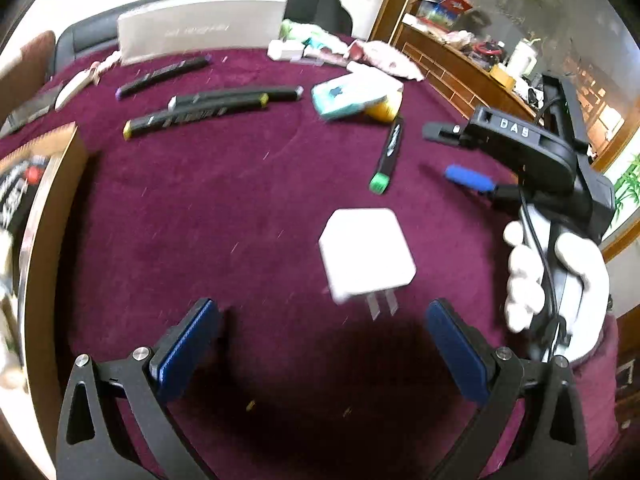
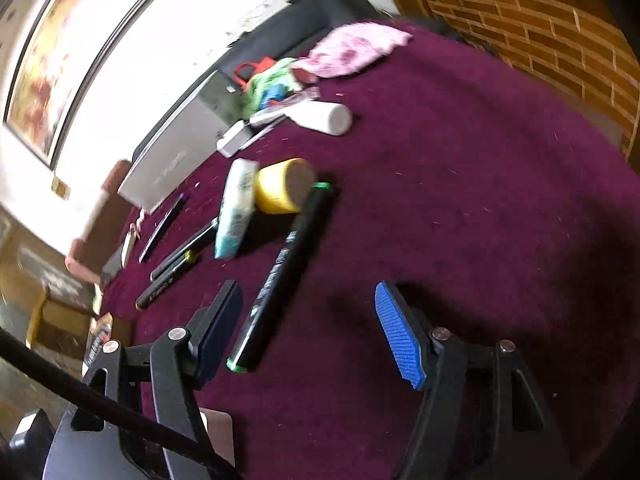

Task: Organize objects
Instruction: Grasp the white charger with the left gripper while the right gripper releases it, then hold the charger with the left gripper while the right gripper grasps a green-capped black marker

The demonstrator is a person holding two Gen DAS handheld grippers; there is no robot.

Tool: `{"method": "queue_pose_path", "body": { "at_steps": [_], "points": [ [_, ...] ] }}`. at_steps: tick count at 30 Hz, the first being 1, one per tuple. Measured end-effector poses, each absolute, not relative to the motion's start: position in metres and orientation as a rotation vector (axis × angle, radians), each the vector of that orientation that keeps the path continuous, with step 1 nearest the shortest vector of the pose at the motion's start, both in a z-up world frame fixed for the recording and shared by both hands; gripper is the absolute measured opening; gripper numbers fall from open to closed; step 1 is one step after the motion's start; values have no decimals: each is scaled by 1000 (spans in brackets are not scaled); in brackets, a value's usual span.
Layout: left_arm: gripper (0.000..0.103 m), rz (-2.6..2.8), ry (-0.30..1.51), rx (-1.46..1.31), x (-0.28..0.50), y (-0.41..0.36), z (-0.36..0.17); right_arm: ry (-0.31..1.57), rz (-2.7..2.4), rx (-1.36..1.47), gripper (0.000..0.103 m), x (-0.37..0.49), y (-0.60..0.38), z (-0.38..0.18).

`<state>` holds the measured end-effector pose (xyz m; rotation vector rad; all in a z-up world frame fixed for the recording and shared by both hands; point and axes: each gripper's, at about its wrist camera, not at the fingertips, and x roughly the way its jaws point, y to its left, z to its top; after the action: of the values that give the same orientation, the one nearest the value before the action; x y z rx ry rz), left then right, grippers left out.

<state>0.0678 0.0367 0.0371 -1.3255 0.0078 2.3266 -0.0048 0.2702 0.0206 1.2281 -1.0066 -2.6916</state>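
Both tools are spread wide over the maroon tablecloth point(image 1: 208, 208), and neither has anything between its pads. The left gripper point(image 1: 320, 344) hangs low over the cloth with the white charger plug point(image 1: 366, 254) lying just ahead of its fingers, prongs pointing back toward the gap — close, but not touching either pad.

Off to the right, a white-gloved hand point(image 1: 556, 276) grips the handle of the right gripper point(image 2: 310, 328), whose jaws stand wide apart too. The green-capped marker point(image 2: 280, 276) lies on the cloth at a slant, its near end just beside the left-hand dark pad and inside the opening; whether it touches that pad I cannot tell. The marker's far end reaches up to a yellow cup point(image 2: 282, 186) lying on its side, and a teal-and-white box point(image 2: 236, 208) rests against that cup.

Further back, several more black markers point(image 1: 200, 108) lie roughly side by side, well apart from the plug. A silver-grey case point(image 1: 200, 28) stands at the far edge, a pink cloth point(image 2: 356, 48) sits crumpled nearby, and a white bottle point(image 2: 324, 118) lies on its side near it. An open cardboard box point(image 1: 48, 184) sits at the left edge.
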Motion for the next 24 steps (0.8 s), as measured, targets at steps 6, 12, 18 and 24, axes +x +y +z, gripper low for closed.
{"method": "queue_pose_path", "body": {
  "at_steps": [6,12,18,24],
  "points": [
    [101,2404,259,-1209,55,87,33,-1059,-2673,1209,68,-1,277,20],
    [43,2298,380,-1198,50,106,22,-1089,-2644,1201,68,0,278,19],
    [38,2261,206,-1250,62,68,35,-1093,-2649,1184,69,0,278,18],
    [38,2312,-13,-1155,100,8,70,-1022,-2692,1175,69,-1,271,19]
  ]
}}
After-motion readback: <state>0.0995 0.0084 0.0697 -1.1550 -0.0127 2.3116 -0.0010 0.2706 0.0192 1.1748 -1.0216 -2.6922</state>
